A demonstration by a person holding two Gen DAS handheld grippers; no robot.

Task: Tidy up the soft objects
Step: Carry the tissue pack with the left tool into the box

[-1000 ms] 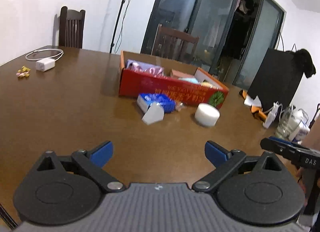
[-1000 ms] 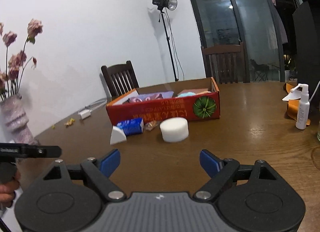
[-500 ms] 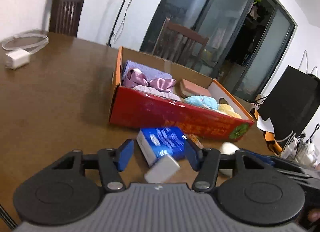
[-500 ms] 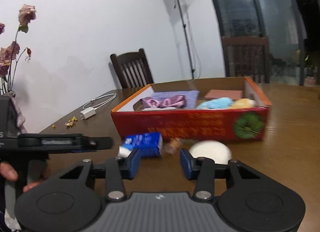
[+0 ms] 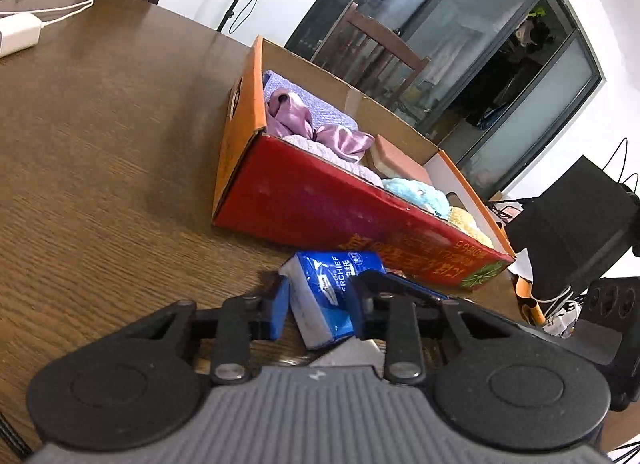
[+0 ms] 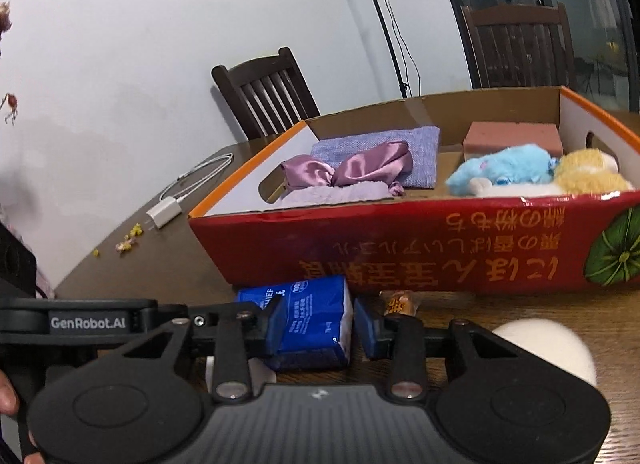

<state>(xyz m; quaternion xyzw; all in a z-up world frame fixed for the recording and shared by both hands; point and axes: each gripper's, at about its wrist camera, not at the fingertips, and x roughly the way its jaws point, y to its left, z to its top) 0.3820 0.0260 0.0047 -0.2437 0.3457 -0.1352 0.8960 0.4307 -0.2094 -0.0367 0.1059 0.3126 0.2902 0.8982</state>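
Lying between both claws' fingers: tissue pack (image 6: 310,318)

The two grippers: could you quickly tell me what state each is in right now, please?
Left gripper: closed on the blue plastic-wrapped tissue pack.
Right gripper: jaws narrowed around the same tissue pack; contact cannot be told.
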